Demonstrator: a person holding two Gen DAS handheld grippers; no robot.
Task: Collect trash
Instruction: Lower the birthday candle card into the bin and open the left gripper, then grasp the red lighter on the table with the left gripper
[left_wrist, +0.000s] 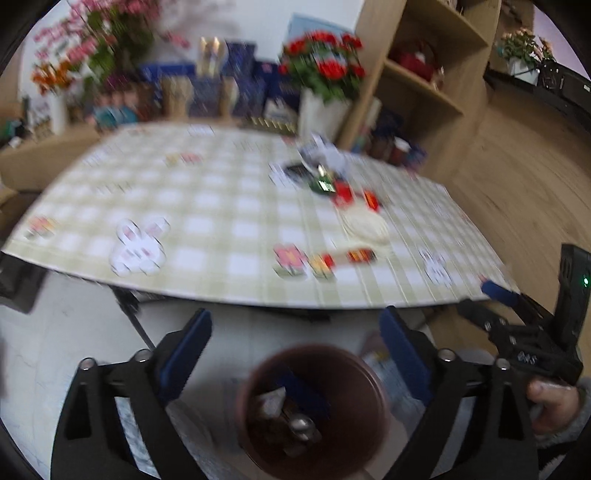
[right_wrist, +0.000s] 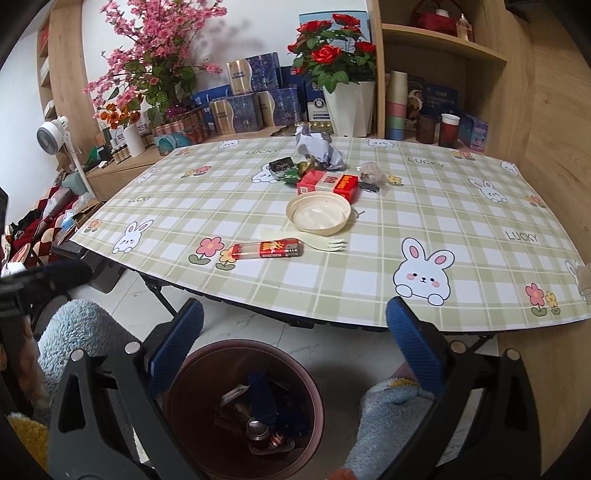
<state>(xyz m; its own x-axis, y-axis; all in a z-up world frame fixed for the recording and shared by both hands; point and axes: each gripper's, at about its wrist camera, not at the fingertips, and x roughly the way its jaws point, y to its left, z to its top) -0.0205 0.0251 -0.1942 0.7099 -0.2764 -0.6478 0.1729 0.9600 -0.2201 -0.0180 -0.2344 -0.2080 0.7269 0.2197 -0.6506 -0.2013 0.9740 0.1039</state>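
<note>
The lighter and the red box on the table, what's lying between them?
In the right wrist view, a plastic fork and a round lid lie between the lighter and the red box.

Left wrist view smeared by motion blur: litter on surface (left_wrist: 229, 206) unreadable, bin (left_wrist: 314, 410) contents indistinct. Right wrist view: bin (right_wrist: 243, 410) lower rim cut by frame edge; clear object (right_wrist: 584, 280) at right edge cropped, unidentifiable.
</note>
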